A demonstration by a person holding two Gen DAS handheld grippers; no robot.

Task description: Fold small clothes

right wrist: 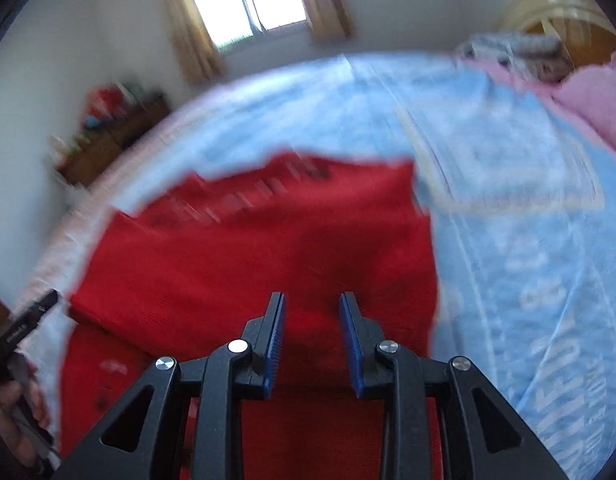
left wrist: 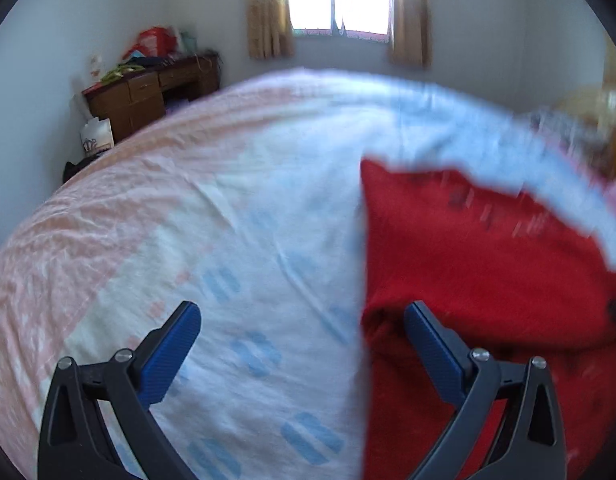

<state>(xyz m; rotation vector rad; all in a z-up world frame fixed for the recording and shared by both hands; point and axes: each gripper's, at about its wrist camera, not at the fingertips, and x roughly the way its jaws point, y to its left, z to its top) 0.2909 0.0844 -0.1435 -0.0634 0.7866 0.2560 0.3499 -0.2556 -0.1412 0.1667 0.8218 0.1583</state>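
We've got the red garment point(right wrist: 247, 248) lying on the bedsheet point(left wrist: 227, 240), filling the lower right of the left wrist view. Left gripper point(left wrist: 301, 320) is spread wide with nothing in it, right gripper point(right wrist: 312, 312) partly open over the red cloth, gripping nothing.

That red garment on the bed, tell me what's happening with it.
A person holding a gripper in each hand is folding the red garment, which lies on the bed sheet. The left gripper is wide open at its left edge; the right gripper is partly open above it. Neither grips the cloth.
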